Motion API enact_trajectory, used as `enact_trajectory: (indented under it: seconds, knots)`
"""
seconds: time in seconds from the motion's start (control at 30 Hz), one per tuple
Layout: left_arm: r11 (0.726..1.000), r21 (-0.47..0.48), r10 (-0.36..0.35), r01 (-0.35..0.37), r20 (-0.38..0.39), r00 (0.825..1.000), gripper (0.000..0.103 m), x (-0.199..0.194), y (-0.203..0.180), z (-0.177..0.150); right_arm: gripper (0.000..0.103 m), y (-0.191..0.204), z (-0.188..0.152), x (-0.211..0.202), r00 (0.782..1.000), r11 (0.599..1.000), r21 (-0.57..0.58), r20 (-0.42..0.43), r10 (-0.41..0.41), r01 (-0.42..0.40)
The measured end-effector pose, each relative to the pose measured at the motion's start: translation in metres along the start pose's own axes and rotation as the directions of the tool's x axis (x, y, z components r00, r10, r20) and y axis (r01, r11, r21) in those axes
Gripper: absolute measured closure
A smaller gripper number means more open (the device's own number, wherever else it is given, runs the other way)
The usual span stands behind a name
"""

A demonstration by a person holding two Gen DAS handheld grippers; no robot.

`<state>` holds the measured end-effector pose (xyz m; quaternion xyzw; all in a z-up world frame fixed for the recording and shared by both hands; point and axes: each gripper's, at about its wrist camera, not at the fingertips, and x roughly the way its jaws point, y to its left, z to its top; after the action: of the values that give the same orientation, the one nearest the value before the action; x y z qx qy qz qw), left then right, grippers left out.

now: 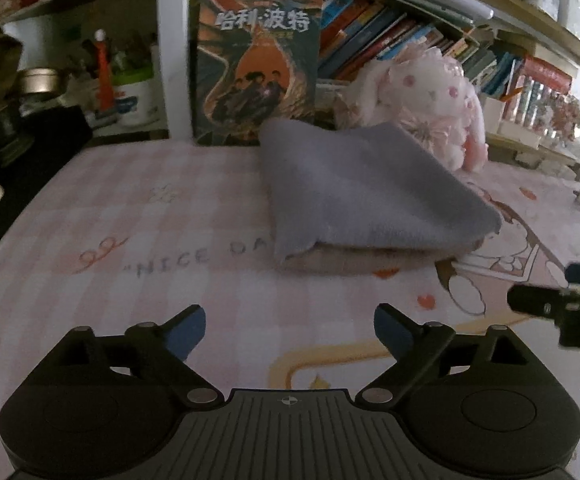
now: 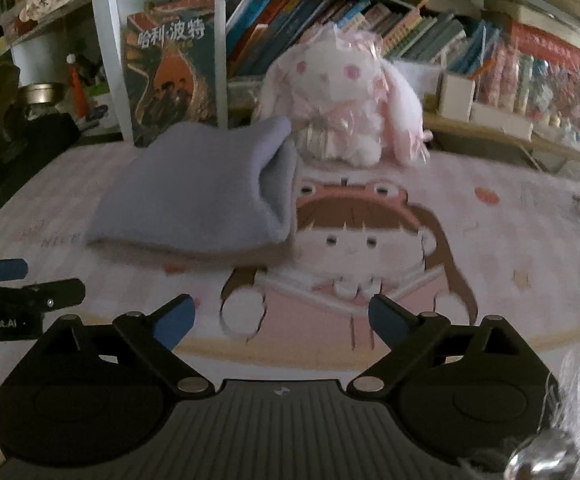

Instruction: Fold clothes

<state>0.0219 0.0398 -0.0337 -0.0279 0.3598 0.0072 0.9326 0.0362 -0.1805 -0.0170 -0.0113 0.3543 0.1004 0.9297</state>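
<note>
A grey-lilac fleece garment [image 1: 365, 196] lies folded in a thick stack on the pink cartoon-print table cover [image 1: 130, 220]. It also shows in the right wrist view [image 2: 198, 196], with its open folded edge facing right. My left gripper [image 1: 289, 330] is open and empty, well in front of the garment. My right gripper [image 2: 282, 320] is open and empty, in front of and to the right of the garment. The right gripper shows at the right edge of the left wrist view [image 1: 561, 304]; the left gripper shows at the left edge of the right wrist view [image 2: 18, 292].
A pink-and-white plush bunny [image 2: 337, 96] sits just behind the garment. A large upright book [image 1: 256, 64] and a shelf of books [image 2: 329, 16] stand at the back. Jars and clutter [image 1: 46, 80] fill the left shelf. A fuzzy white object [image 2: 577, 400] is at the lower right.
</note>
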Motion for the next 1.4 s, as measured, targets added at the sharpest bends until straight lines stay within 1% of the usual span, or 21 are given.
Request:
enact_trajectory:
  seconds: [0.1,0.2,0.23,0.33,0.43,0.6,0.83,1.13,1.4]
  knots:
    - [0.999,-0.034,0.022,-0.021,0.016,1.000,0.004,-0.008,0.002,-0.007,0.009,0.008,-0.012,-0.006,0.999,0.998,0.032,-0.008,-0.045,0.045]
    - [0.998,-0.047,0.035,-0.034,0.017,0.999,0.001,-0.010,0.002,-0.008,0.009,0.011,-0.021,-0.010,1.000,0.997,0.074,-0.020,-0.023,0.025]
    - [0.998,-0.046,0.036,-0.035,0.015,0.999,0.001,-0.010,0.002,-0.007,0.009,0.012,-0.022,-0.010,1.000,0.997,0.071,-0.023,-0.017,0.019]
    - [0.998,-0.047,0.044,-0.044,0.013,0.999,0.000,-0.010,0.002,-0.007,0.009,0.017,-0.021,-0.013,0.999,0.999,0.038,-0.007,-0.035,0.036]
    - [0.998,-0.040,0.053,-0.052,0.018,0.998,0.000,-0.011,0.001,-0.008,0.009,0.018,-0.020,-0.016,0.999,0.998,0.042,0.008,-0.040,0.040]
    - [0.999,-0.015,0.050,-0.050,0.014,0.999,0.000,-0.013,-0.001,-0.010,0.008,0.020,-0.023,-0.017,0.999,0.996,0.070,0.008,-0.051,0.051]
    - [0.998,-0.018,0.052,-0.052,0.020,0.998,0.000,-0.013,0.002,-0.010,0.008,0.020,-0.022,-0.015,0.997,0.995,0.065,0.003,-0.076,0.076]
    - [1.000,-0.005,0.022,-0.022,0.018,1.000,0.000,-0.014,0.002,-0.010,0.008,0.021,-0.023,-0.014,0.997,0.994,0.075,-0.008,-0.077,0.077]
    - [1.000,-0.015,0.005,-0.005,0.013,1.000,0.000,-0.012,0.003,-0.009,0.008,0.022,-0.022,-0.012,0.997,0.995,0.071,-0.017,-0.074,0.075]
